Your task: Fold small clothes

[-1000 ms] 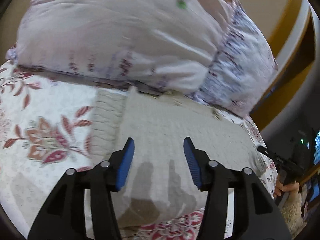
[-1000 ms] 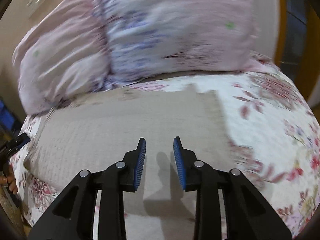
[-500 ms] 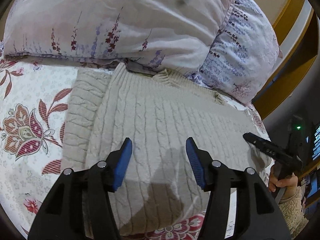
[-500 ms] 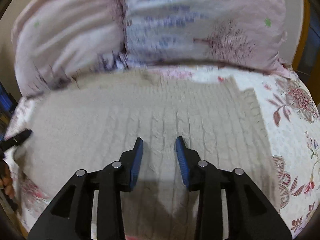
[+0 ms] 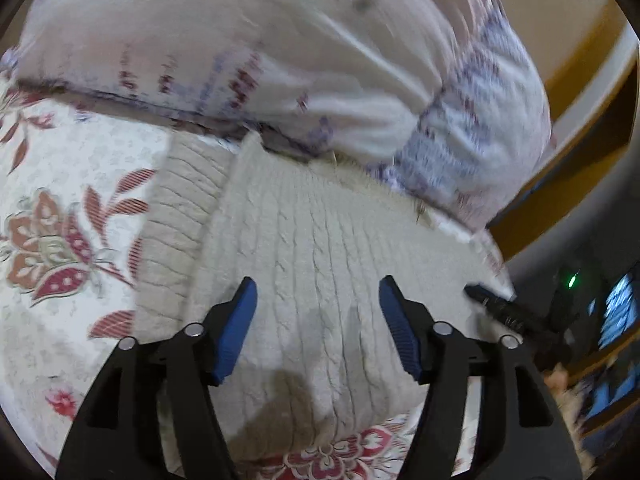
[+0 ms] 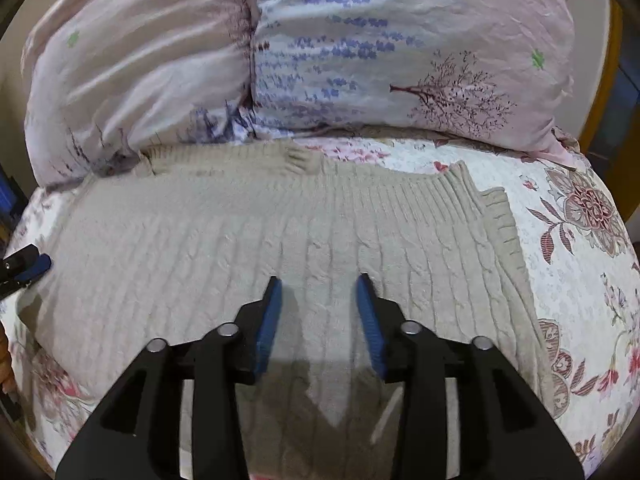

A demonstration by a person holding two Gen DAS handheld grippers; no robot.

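We see a beige cable-knit sweater (image 6: pixel 240 248) lying flat on the floral bedspread (image 6: pixel 580 272), with its far edge touching the two pillows (image 6: pixel 360 52). Its long axis runs from left to right across the bed, and the ribbed hem (image 6: pixel 496 216) is at the right end in the right wrist view.

Our right gripper (image 6: pixel 319 308) is above the right half of the sweater, jaws spread and holding nothing. Our left gripper (image 5: pixel 318 320) is above the left half, jaws spread wider, also empty. A folded part of the sweater (image 5: pixel 176 220) lies just left of it.

We judge the right gripper is nearer to the hem, so that end could be taken and carried to the left. We cannot read any brand, label or writing.
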